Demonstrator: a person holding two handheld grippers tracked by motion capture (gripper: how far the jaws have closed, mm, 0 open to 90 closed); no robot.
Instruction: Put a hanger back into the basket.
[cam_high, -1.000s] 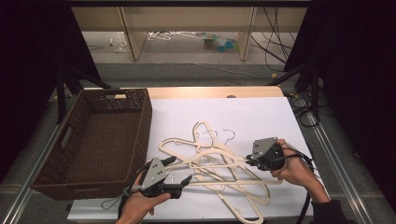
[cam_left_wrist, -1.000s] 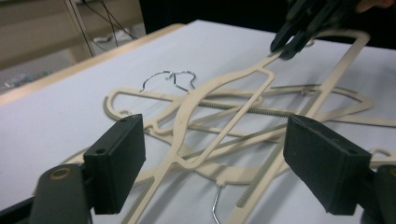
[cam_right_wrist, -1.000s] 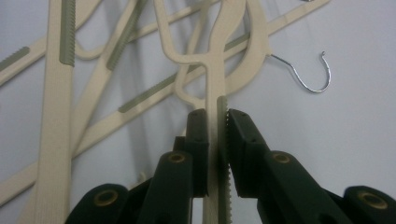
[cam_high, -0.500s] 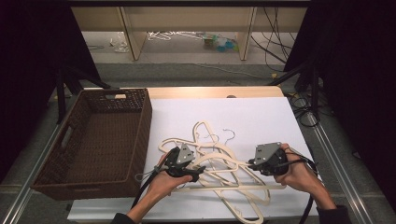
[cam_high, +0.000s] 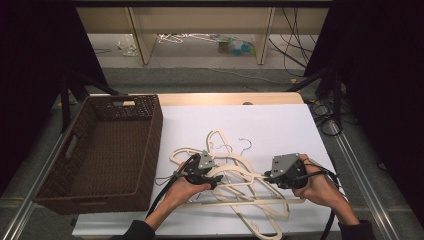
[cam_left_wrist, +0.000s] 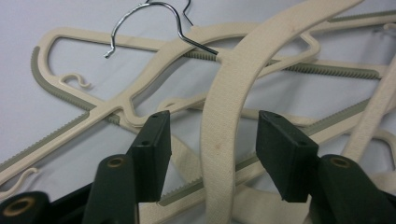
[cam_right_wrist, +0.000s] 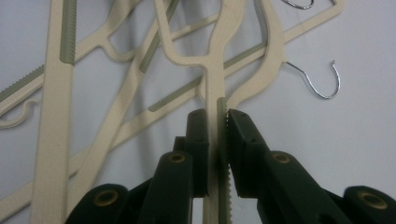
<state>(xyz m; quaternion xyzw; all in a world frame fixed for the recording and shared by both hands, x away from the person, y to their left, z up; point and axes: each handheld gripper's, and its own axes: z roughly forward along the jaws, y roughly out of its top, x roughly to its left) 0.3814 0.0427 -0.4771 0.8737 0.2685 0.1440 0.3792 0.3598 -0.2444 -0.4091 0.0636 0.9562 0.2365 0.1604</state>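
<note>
The left hand-held gripper (cam_left_wrist: 212, 154) is closing around a curved hanger arm (cam_left_wrist: 224, 116), pads not yet touching; the right hand-held gripper (cam_right_wrist: 217, 154) is clamping a hanger bar (cam_right_wrist: 219, 88).

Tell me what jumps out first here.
A tangled pile of cream hangers lies on the white table, between two hand-held grippers. The right gripper is clamped on one hanger's ribbed bar, while the left gripper has been closing around a broad curved hanger arm, pads not yet touching it. A dark wicker basket sits empty at the table's left.
</note>
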